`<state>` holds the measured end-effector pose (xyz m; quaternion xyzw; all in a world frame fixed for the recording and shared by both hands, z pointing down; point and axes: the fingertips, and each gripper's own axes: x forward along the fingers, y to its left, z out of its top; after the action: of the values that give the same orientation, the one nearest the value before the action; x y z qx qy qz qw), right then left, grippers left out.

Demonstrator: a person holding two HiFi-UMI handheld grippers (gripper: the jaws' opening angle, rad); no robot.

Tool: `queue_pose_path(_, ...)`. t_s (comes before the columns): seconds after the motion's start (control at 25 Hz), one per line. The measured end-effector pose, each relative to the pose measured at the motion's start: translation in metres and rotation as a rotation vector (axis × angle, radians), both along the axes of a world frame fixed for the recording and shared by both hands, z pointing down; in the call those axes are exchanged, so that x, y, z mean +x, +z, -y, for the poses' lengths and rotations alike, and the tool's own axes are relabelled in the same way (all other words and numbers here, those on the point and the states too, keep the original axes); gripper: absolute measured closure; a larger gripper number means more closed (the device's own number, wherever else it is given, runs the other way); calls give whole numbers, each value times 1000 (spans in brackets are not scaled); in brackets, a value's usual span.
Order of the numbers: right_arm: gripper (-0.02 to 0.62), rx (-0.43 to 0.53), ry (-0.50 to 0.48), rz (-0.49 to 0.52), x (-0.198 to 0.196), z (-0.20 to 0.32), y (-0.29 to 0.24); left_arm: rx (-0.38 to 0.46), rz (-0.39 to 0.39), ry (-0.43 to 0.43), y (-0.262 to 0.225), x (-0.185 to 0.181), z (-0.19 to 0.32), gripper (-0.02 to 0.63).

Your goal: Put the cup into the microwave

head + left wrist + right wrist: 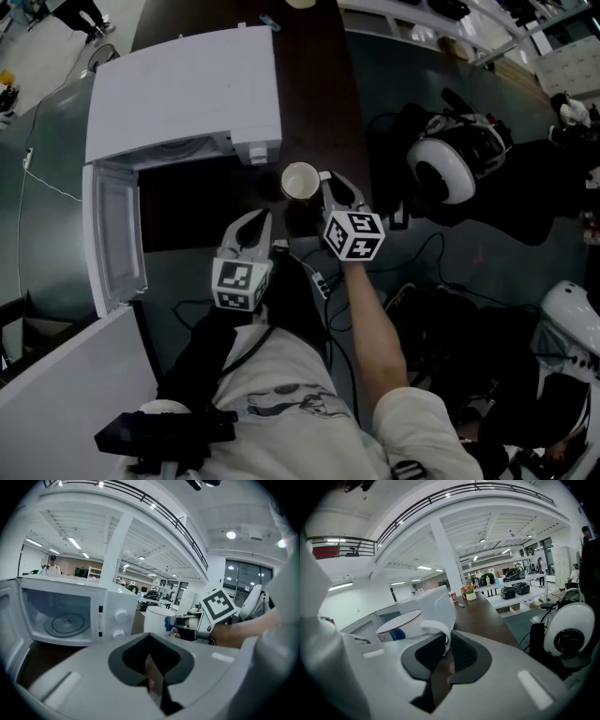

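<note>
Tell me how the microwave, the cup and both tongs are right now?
Microwave: door open, nothing inside but the turntable.
Cup: upright, outside the microwave, held by its handle.
Left tongs: shut, empty.
Right tongs: shut on the cup's handle.

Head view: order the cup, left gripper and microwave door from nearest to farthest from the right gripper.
1. Cup: its handle is in the right gripper's fingers.
2. Left gripper: beside it, lower left.
3. Microwave door: swung open, far left.

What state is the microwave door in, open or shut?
Open. The door stands swung out beside the microwave, and the left gripper view looks straight into the chamber at the glass turntable.
</note>
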<state>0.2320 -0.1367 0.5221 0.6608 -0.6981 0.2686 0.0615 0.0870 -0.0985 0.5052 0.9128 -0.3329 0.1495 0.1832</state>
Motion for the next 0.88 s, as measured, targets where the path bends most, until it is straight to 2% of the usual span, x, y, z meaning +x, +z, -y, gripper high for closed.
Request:
queue_pose_path(0.52, 561, -24, -20, 6, -116, -31, -6, 48, -38, -87, -14, -119, -17, 606)
queue_pose_path(0.88, 561, -11, -92, 13, -190, -17, -19, 82, -40, -225, -27, -193, -12, 606)
